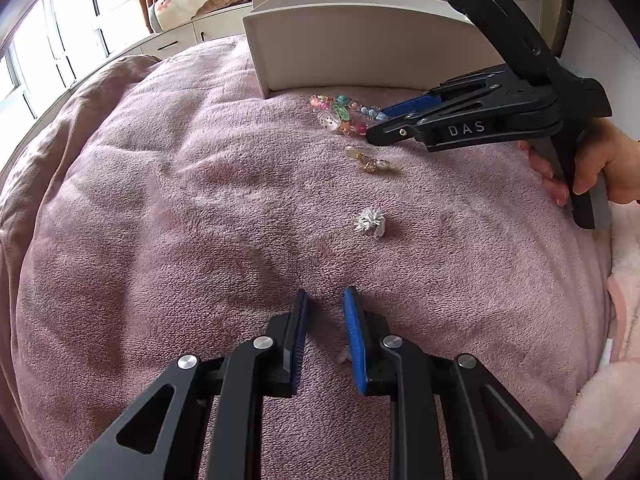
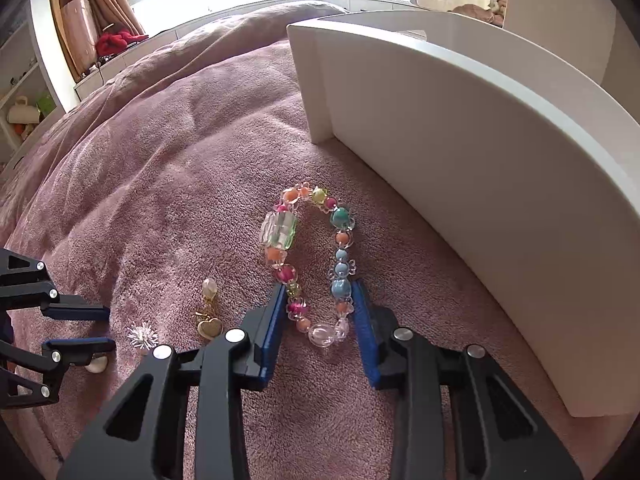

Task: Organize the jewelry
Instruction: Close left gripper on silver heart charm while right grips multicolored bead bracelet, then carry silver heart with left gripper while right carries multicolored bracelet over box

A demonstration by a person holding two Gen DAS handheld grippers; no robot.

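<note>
**Grab step on the bracelet; box is next**

All spots are given vs. the white box point(image 2: 460, 160), going L to R across the pink blanket point(image 2: 160, 160) as the right wrist cam shows it.

Farthest from the box is your left gripper point(image 1: 327, 293). Its tongs are narrow, w/ a slim gap showing only blanket. A small pale piece point(image 2: 96, 365) lies just under one finger, not between the pads, so I'd judge that nothing is held there.

Next toward the box is a silver spiky piece point(image 2: 143, 336), lying loose. Closer again is the gold heart earring point(image 2: 209, 326), also loose and clear of both tools.

Then comes the beaded bracelet point(image 2: 280, 232), lying near the box's front wall but not touching it. Your right gripper point(image 2: 319, 283) straddles the loop's near end. The pads look to be touching beads on both sides, so I read this as a grip on the bracelet, which is not yet lifted.

The box's outer walls face both cams and its inside is hidden, so I can't tell what's in it, if anything.

Next move, by my read:
- Lift straight up so the far beads don't drag on the fleece.
- Clear the front wall, then lower the bracelet inside the box.
- The beads are round and slick, so the strand may slip or swing.
- The L hand prob. needs to re-aim at the pale piece.
</note>
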